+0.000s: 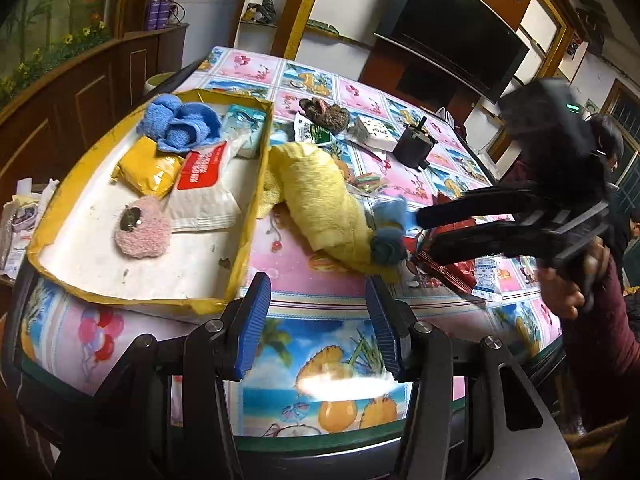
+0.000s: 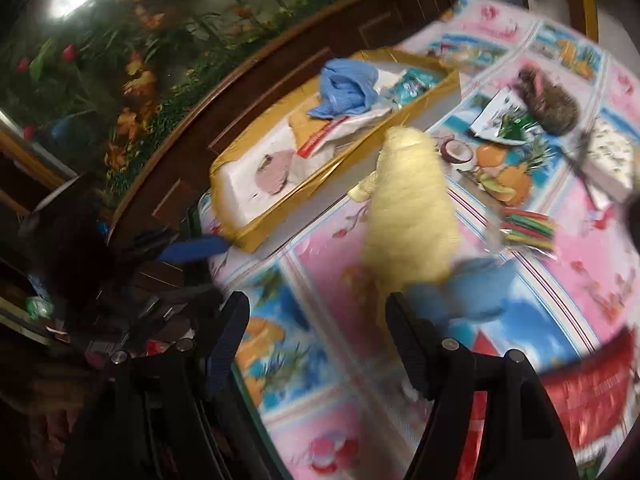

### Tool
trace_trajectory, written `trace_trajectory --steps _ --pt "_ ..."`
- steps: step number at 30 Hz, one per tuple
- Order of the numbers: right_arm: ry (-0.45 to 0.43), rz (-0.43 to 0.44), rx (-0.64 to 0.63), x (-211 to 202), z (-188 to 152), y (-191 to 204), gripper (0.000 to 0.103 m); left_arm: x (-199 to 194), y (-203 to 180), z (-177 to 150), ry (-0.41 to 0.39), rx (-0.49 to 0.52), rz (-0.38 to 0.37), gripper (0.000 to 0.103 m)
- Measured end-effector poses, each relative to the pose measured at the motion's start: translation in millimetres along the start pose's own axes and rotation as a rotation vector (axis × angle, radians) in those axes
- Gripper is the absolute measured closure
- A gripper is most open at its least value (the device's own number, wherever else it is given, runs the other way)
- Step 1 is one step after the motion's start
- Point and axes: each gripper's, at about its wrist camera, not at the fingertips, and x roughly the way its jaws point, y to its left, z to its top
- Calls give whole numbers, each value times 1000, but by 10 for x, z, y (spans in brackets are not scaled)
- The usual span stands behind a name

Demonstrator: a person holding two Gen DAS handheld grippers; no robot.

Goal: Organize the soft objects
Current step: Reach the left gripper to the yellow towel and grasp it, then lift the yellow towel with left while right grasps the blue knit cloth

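Observation:
A yellow knitted soft toy (image 1: 320, 204) with blue tufts (image 1: 387, 236) at its near end lies on the patterned table beside a shallow yellow-rimmed box (image 1: 244, 240). It also shows in the right wrist view (image 2: 412, 208). In the box lie a blue knitted piece (image 1: 180, 122), a pink fuzzy pad (image 1: 142, 228), a yellow packet and a tissue pack. A brown fuzzy toy (image 1: 326, 114) sits farther back. My left gripper (image 1: 318, 300) is open and empty at the table's near edge. My right gripper (image 1: 424, 232) is open, its tips just right of the blue tufts; in its own view (image 2: 318, 308) the toy lies just ahead.
A black box (image 1: 414, 146), a white patterned box (image 1: 374, 132), a green-and-white packet (image 1: 314, 132), a striped candy pack (image 2: 528, 228) and red foil wrapping (image 1: 452, 268) lie on the table. A wooden cabinet (image 1: 100, 76) stands left. People stand at the right.

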Motion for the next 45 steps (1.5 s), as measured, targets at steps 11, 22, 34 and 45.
trace_trajectory --steps 11,22,34,45 --pt "-271 -327 417 -900 -845 -857 32 608 -260 352 103 -44 -14 54" --pt "-286 -244 438 -758 -947 -835 32 1420 -327 763 162 -8 223 36" --pt "-209 -298 251 -207 -565 -362 32 1448 -187 803 154 -16 160 77" --pt "-174 -431 202 124 -262 -365 32 960 -239 666 73 -50 23 77"
